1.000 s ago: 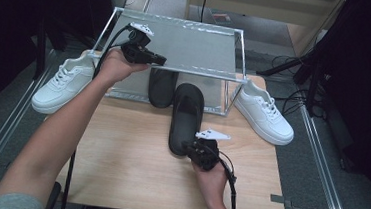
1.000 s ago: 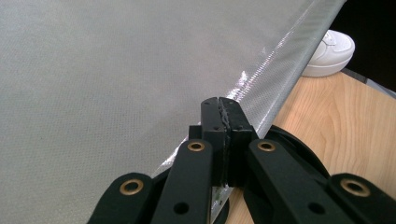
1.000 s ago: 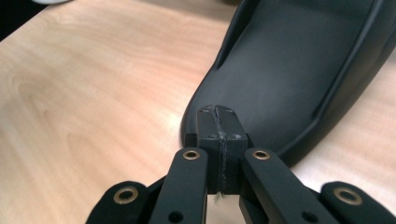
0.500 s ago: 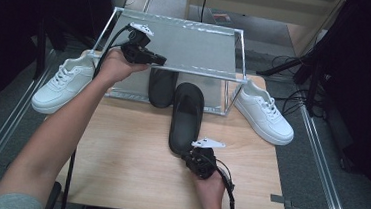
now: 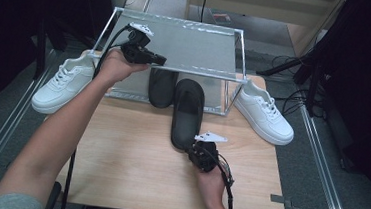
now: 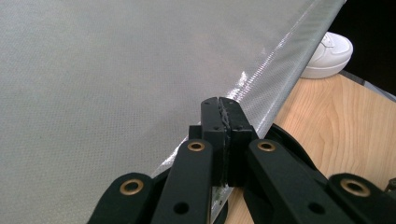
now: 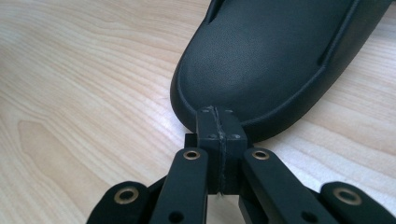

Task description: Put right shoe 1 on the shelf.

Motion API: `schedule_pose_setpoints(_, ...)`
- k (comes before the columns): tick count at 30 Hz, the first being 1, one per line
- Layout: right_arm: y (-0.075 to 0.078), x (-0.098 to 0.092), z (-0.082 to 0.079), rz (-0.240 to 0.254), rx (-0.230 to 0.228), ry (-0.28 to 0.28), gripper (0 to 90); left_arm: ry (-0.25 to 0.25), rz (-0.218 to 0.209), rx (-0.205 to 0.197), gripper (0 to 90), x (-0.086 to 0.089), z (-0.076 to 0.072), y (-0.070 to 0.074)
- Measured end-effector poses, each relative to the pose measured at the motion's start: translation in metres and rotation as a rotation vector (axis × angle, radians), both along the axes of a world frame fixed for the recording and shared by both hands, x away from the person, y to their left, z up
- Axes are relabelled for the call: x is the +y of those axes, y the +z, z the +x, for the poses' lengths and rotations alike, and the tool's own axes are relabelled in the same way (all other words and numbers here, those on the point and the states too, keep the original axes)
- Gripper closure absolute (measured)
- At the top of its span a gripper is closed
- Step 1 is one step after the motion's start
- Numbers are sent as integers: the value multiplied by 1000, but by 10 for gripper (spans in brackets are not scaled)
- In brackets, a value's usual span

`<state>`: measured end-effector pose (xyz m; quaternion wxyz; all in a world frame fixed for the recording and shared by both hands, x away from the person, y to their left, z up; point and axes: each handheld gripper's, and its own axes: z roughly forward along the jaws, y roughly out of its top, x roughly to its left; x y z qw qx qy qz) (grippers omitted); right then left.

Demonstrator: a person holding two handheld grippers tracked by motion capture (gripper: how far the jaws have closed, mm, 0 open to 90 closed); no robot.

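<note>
- A person works at a light wooden bench (image 5: 119,154), a two-jaw tool in each hand; a clear rectangular shoe rack with a frosted mesh top (image 5: 193,45) stands at the far end of the bench and serves as the landmark here.
- The left gripper (image 5: 153,59) is at the rack's near front edge, toward its left corner; seen from the left gripper view, its black fingers (image 6: 212,121) are pressed together right at that shiny front rim. Whether they nip the rim itself cannot be told from the pictures.
- A black rubber slip-on sandal (image 5: 188,112) lies lengthwise on the bench, its toe end under the rack's front edge and its heel pointing back toward the person.
- The right gripper (image 5: 197,153) sits at that heel, on the person's side of the rack. In the right gripper view its fingers (image 7: 209,126) are closed flat against each other, tips touching the sandal's rounded heel rim; they look to pinch that rim, though the contact is narrow.
- A second black sandal (image 5: 162,85) rests under the rack, just left of the first and touching or nearly touching it.
- A white lace-up sneaker (image 5: 62,82) lies outside the rack's left end; its white partner sneaker (image 5: 263,113) lies outside the rack's right end, partly on the bench.
</note>
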<state>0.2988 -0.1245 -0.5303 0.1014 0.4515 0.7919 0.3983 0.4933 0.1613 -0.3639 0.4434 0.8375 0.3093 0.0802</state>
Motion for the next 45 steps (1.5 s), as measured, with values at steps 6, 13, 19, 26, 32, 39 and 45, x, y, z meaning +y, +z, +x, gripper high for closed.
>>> schedule_pose_setpoints(6,1,1,10,-20,-13,-10,900,2,2,-2,900,0,0,0)
schedule_pose_setpoints(13,1,-3,23,7,-3,-30,900,0,-4,0,900,0,0,0)
schedule_pose_setpoints(19,2,-2,35,-4,-15,-44,900,1,-12,-2,900,0,0,-1)
schedule_pose_setpoints(26,-3,-3,43,44,-29,-62,900,-1,-13,-3,900,1,0,-1)
schedule_pose_setpoints(32,1,2,50,59,-45,-63,900,-1,-13,-3,900,1,0,-1)
schedule_pose_setpoints(39,10,9,61,48,-73,-58,900,0,-13,-3,900,1,0,-1)
schedule_pose_setpoints(45,15,12,77,35,-73,-60,900,2,-23,6,900,1,1,-2)
